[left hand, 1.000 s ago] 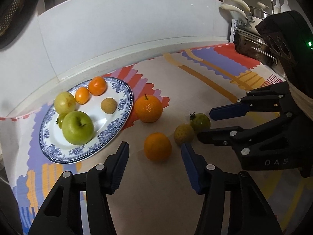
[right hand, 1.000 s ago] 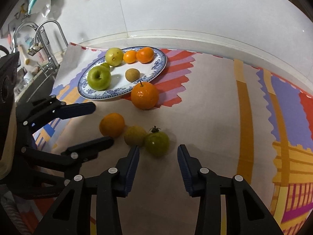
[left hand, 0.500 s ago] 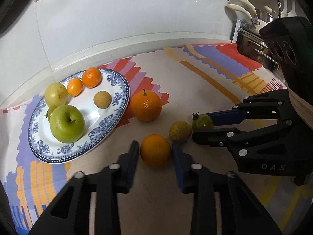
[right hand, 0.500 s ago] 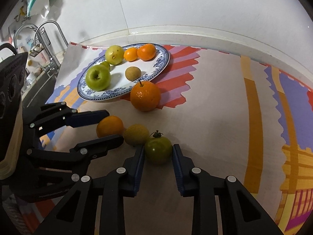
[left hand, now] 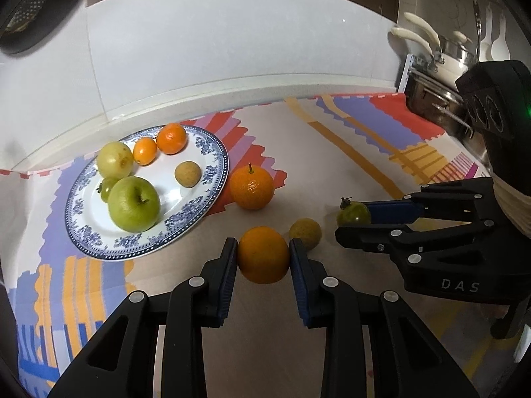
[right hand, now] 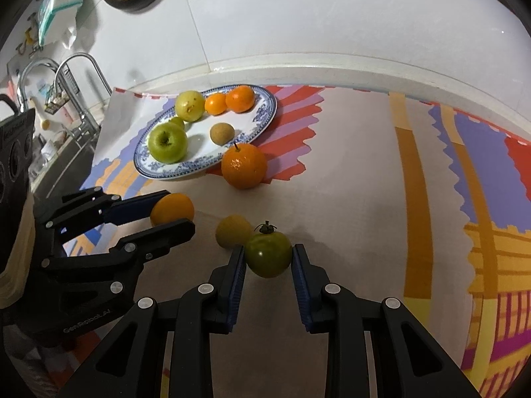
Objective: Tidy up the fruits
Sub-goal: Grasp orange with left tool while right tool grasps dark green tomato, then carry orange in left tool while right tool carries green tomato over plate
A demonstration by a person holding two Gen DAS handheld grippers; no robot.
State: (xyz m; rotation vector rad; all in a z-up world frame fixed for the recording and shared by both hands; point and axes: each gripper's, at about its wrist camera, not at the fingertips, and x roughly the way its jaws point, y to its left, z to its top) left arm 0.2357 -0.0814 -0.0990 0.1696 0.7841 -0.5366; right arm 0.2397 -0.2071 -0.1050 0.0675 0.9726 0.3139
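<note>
My left gripper point(left hand: 264, 255) is shut on a plain orange point(left hand: 263, 254) on the mat; it also shows in the right wrist view point(right hand: 172, 210). My right gripper point(right hand: 268, 258) is shut on a green tomato point(right hand: 268, 253), seen too in the left wrist view point(left hand: 353, 214). A small yellow-brown fruit point(left hand: 305, 233) lies between them. A stemmed orange point(left hand: 252, 187) sits beside the blue-patterned plate point(left hand: 199, 199). The plate holds a green apple point(left hand: 134, 204), a yellow apple point(left hand: 115, 160), two small oranges point(left hand: 171, 138), a brown fruit point(left hand: 188, 173) and a small green fruit.
A colourful striped mat point(left hand: 365, 132) covers the counter against a white backsplash. Pots and a stove point(left hand: 431, 76) stand at the right in the left wrist view. A sink with a tap point(right hand: 66, 99) lies left in the right wrist view.
Both grippers moved forward and closed: the left around the plain orange, the right around the green tomato. The other fruits have not moved.
</note>
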